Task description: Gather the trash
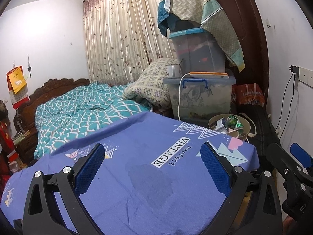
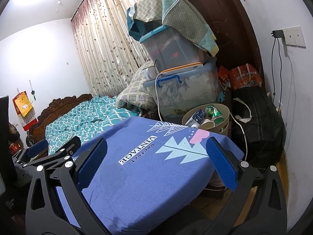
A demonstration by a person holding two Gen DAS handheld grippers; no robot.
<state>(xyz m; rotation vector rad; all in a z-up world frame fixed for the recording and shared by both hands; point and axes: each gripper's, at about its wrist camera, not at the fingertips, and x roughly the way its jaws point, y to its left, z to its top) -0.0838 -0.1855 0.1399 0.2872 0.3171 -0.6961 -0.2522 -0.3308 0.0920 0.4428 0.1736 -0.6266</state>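
A beige round bin [image 1: 246,125] [image 2: 227,115] stands past the far right corner of a table covered by a purple cloth [image 1: 148,156] [image 2: 140,168]. It holds trash: green cans [image 1: 237,123] [image 2: 215,113], a blue-white carton [image 2: 196,117] and paper cups [image 2: 207,124]. My left gripper [image 1: 153,168] is open and empty above the cloth. My right gripper [image 2: 157,164] is open and empty above the cloth, nearer the bin. The right gripper also shows at the right edge of the left wrist view [image 1: 293,168].
Stacked clear storage boxes [image 1: 201,96] [image 2: 185,86] under a draped cloth stand behind the bin, with a white cable hanging down. A bed with a teal quilt [image 1: 84,113] [image 2: 88,115] lies left. Black and orange bags [image 2: 254,117] sit by the right wall.
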